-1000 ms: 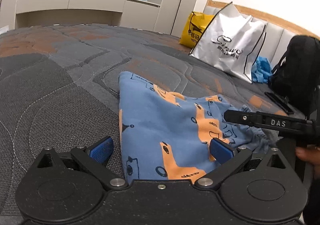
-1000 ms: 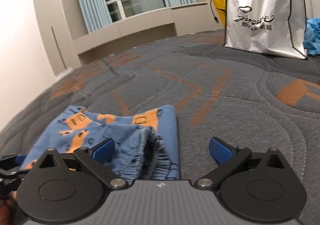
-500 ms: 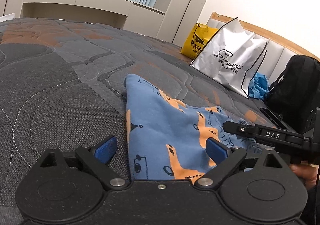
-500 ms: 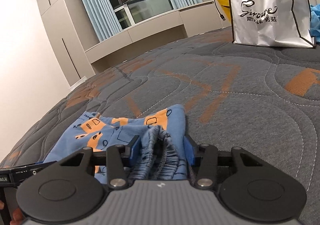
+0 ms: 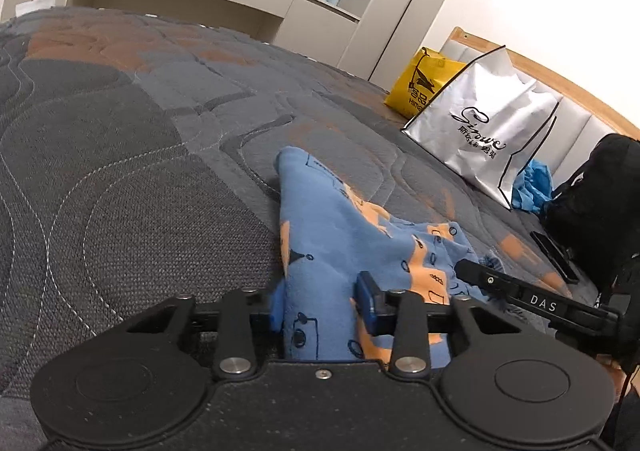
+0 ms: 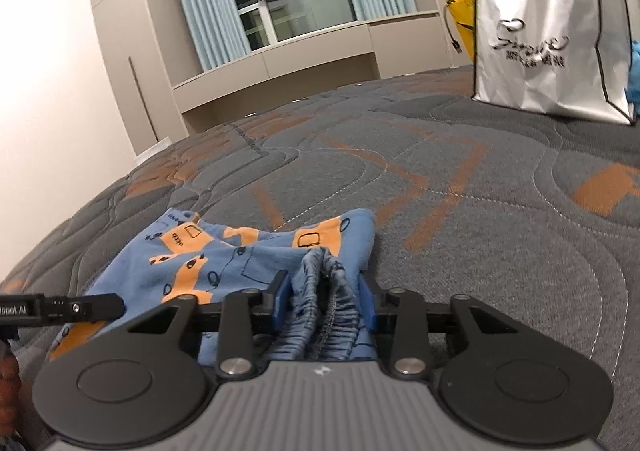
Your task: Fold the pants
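Left wrist view shows both grippers wide a second ago, and their jaws have just been closing: the left gripper (image 5: 322, 307) now pinches a fold of the blue pants (image 5: 340, 235), the right gripper (image 6: 324, 305) clamps the gathered waistband. Both point slightly downward, side by side over the cloth. The pants lie bunched on the grey quilted bed (image 5: 120, 171), near its closer edge.
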Demonstrator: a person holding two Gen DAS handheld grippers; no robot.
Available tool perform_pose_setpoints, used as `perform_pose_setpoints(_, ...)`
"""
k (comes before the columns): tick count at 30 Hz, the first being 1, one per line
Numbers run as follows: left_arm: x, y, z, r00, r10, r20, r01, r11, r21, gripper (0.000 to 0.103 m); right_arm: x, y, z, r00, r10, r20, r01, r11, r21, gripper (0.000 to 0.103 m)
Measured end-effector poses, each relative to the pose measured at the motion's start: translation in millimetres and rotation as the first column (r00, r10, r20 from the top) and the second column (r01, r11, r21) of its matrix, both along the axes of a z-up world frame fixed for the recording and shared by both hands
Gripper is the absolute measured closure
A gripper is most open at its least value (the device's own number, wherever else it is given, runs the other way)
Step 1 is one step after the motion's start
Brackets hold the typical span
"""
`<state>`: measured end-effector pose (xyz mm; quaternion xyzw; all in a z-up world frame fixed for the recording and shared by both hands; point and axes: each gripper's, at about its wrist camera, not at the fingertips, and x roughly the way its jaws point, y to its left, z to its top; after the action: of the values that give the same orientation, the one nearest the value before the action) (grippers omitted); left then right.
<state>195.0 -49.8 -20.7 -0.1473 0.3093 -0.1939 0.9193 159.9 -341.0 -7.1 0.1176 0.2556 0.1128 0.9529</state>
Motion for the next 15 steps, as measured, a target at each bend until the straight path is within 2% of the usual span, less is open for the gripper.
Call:
perform_pose_setpoints(1, 0.0, -0.6, 2.0, 1.0, -0.007, 0.005, 0.007, 1.0, 0.001, 0.077, 0.2, 1.3, 1.7, 1.0, 0.004, -0.001, -0.004, 1.0, -0.009, 0.071)
perform_pose_setpoints(4, 0.4, 3.4, 6.1, 1.0, -0.015, 0.003, 0.015, 0.999, -0.029, 0.084, -0.1, 5.5, 9.1, 1.0, -0.001, -0.009, 0.001, 1.0, -0.027, 0.077)
perform_pose_setpoints(15, -24.3, 18.2, 29.9, 0.996, -0.031, 0.08, 0.033, 0.999, -0.023, 0.085, -30.5, 23.0, 39.0, 0.997, -0.007, 0.076, 0.009, 1.0, -0.024, 0.084)
